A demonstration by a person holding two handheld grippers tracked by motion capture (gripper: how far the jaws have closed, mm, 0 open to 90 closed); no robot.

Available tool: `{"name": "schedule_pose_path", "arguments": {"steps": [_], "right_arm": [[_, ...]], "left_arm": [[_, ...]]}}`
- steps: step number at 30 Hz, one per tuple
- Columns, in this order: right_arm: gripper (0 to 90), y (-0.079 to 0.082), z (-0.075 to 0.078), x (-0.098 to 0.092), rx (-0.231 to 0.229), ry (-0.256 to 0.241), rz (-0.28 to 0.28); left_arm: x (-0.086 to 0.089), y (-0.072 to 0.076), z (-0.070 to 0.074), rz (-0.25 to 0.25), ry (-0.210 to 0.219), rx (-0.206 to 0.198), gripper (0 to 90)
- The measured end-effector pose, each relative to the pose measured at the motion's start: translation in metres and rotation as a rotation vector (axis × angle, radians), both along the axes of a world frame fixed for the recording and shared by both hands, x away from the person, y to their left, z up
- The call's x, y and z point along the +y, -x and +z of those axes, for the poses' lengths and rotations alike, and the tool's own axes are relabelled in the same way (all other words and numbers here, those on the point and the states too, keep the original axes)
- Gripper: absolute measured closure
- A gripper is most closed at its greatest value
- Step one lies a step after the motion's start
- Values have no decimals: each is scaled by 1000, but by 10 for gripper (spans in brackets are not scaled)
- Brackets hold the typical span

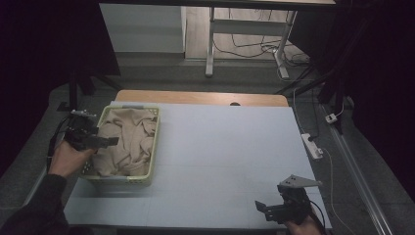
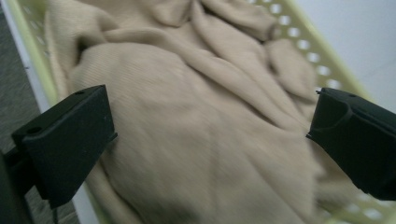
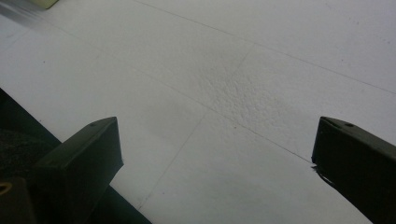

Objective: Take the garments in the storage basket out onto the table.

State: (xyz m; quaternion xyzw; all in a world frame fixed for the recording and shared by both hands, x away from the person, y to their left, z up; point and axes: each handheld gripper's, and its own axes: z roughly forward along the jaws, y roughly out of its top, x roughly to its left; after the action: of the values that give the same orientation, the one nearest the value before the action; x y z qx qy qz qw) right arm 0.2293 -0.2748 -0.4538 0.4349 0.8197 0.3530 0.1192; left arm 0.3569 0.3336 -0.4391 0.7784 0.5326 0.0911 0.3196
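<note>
A crumpled beige garment [image 1: 127, 139] fills a pale green perforated basket [image 1: 154, 147] on the left part of the white table [image 1: 225, 156]. My left gripper [image 1: 111, 142] reaches in over the basket's left rim. In the left gripper view its jaws stand wide apart just above the beige garment [image 2: 205, 126], with nothing between them. My right gripper [image 1: 262, 208] hovers near the table's front right corner. It too is open, and bare white table [image 3: 224, 93] lies between its jaws.
A corner of the basket [image 3: 44, 3] shows far off in the right gripper view. Behind the white top runs a wooden table edge [image 1: 195, 97]. A power strip [image 1: 312, 146] and cables lie on the floor at right, and desk legs [image 1: 210, 54] stand beyond.
</note>
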Motion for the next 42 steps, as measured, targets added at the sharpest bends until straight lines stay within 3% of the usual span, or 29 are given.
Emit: {"name": "schedule_pose_path", "arguments": {"steps": [4,12,17,22,23,25,27,29,31,32,35,36,40,42], "right_arm": [[14,0,0,0,1,-1,2],[14,0,0,0,3,-1,0],[14,0,0,0,0,0,0],[13,0,0,-1,1,-5,2],[14,0,0,-1,1,-3,3],[13,0,0,-1,1,-1,3],[13,0,0,0,4,0,3],[14,0,0,0,4,2,2],[14,-1,0,1,1,8,6],[13,-1,0,1,2,11,6],[14,0,0,2,6,14,6],[14,0,0,2,3,14,8],[13,0,0,1,5,11,8],[14,0,-1,1,5,12,12]], "left_arm": [[3,-19,-6,6,17,48,0],[-7,-43,-11,5,-13,134,0],[-8,-49,-13,59,-60,113,0],[-3,-50,-19,88,-87,154,0],[-2,-49,-20,85,-69,153,0],[-4,-48,-24,45,-29,203,0],[-11,-46,-24,5,-36,229,0],[-16,-44,-22,-30,38,252,0],[-26,-43,-19,-75,72,263,0],[-32,-43,-19,-83,51,262,0],[-49,-46,-28,-83,-104,267,0],[-52,-47,-33,-70,-134,271,0],[-47,-53,-44,-47,-120,268,0],[-48,-54,-46,-46,-144,265,0]]}}
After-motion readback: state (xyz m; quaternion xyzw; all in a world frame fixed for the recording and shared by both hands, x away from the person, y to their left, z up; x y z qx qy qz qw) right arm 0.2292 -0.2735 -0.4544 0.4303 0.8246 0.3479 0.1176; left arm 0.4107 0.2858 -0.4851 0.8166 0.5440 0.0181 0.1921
